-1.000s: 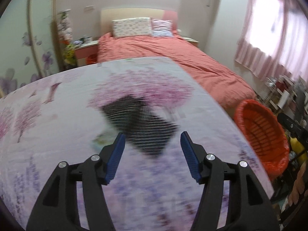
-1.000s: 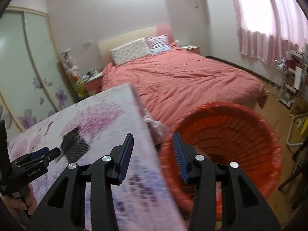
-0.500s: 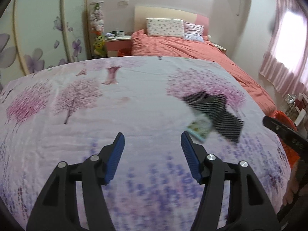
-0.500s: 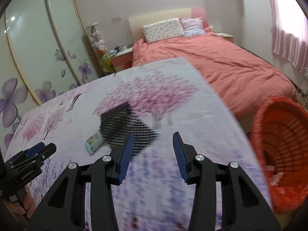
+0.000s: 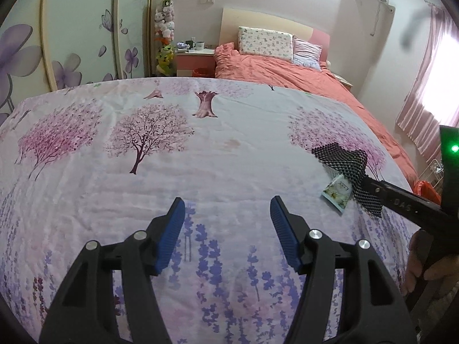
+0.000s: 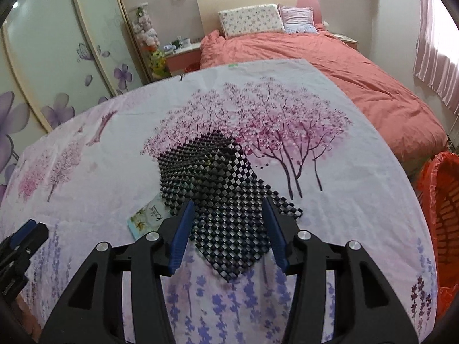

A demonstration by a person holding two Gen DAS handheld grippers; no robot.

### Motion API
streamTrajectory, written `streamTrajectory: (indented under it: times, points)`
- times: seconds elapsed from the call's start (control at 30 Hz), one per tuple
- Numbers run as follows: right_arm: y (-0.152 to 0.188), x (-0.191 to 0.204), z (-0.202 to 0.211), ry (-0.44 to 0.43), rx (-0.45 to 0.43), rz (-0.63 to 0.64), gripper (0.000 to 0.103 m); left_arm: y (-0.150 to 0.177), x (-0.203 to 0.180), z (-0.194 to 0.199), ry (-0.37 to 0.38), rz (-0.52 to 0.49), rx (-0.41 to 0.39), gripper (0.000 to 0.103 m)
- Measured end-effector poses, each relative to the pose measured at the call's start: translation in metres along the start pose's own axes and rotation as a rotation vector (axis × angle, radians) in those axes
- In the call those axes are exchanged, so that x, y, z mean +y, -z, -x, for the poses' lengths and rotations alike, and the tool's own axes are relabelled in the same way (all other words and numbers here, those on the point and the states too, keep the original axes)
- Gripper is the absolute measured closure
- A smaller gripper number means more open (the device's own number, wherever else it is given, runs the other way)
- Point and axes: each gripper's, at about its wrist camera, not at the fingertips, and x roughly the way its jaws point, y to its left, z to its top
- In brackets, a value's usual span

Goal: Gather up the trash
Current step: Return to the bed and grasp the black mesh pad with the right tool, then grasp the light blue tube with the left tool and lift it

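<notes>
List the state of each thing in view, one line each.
Black mesh mat: crumpled on the flowered cloth, not gripped.
Small packet: flat on the cloth, its edge under the mat.
Orange basket: beside the table, open at the top.
Right tool: open over the mat's near corner, jaws just widened.
Left tool: open, nothing between its jaws.

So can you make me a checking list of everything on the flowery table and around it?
Surface: table under a tree-and-flower cloth, wrinkled.
Job's things: black mesh mat, crumpled, lying on the small flowery packet; orange basket off the table's right edge.
Clutter: nothing seen.
Grippers: right tongs open, just been opening, above the mat's near corner; left tongs open, empty, over bare cloth.
Cables: nothing seen.
Surroundings: bed, wardrobe doors, pink curtains.
</notes>
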Motion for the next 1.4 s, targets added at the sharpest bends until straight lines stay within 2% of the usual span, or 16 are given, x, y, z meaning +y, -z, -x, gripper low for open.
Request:
streamTrajectory:
  times: [0.17,0.23,0.27,0.3,0.4,0.47,0.7,0.87,1.03,1.23,1.4]
  points:
    - [0.004,0.009,-0.006,0.049,0.002,0.055,0.053,-0.001,-0.004,-0.003,0.008,-0.006,0.001,0.042]
    - [0.004,0.01,-0.006,0.06,0.004,0.06,0.056,-0.001,-0.006,-0.005,0.013,-0.006,0.003,0.042]
    - [0.004,0.009,-0.006,0.076,0.003,0.058,0.061,-0.001,-0.007,-0.005,0.015,-0.006,0.004,0.042]
    - [0.004,0.009,-0.006,0.08,0.002,0.055,0.062,0.0,-0.008,-0.006,0.015,-0.006,0.005,0.042]
    - [0.004,0.003,-0.005,0.082,-0.003,0.026,0.078,0.001,-0.012,-0.008,0.018,-0.008,0.011,0.042]
    - [0.004,-0.002,-0.005,0.086,-0.005,0.004,0.086,0.001,-0.014,-0.008,0.021,-0.009,0.014,0.042]
    - [0.003,-0.007,-0.005,0.082,-0.007,-0.007,0.096,0.003,-0.023,-0.01,0.032,-0.017,0.021,0.042]
    - [0.008,-0.036,0.014,0.148,-0.084,-0.059,0.097,0.001,-0.031,-0.009,0.045,-0.025,0.022,0.04]
    - [0.015,-0.08,0.027,0.205,-0.103,-0.183,0.097,-0.005,-0.056,-0.014,0.079,-0.049,0.021,0.036]
    - [0.021,-0.089,0.018,0.163,-0.044,-0.204,0.097,-0.014,-0.107,-0.036,0.123,-0.116,0.046,0.032]
    - [0.026,-0.098,0.021,0.125,-0.042,-0.233,0.096,-0.021,-0.151,-0.066,0.109,-0.237,0.065,0.032]
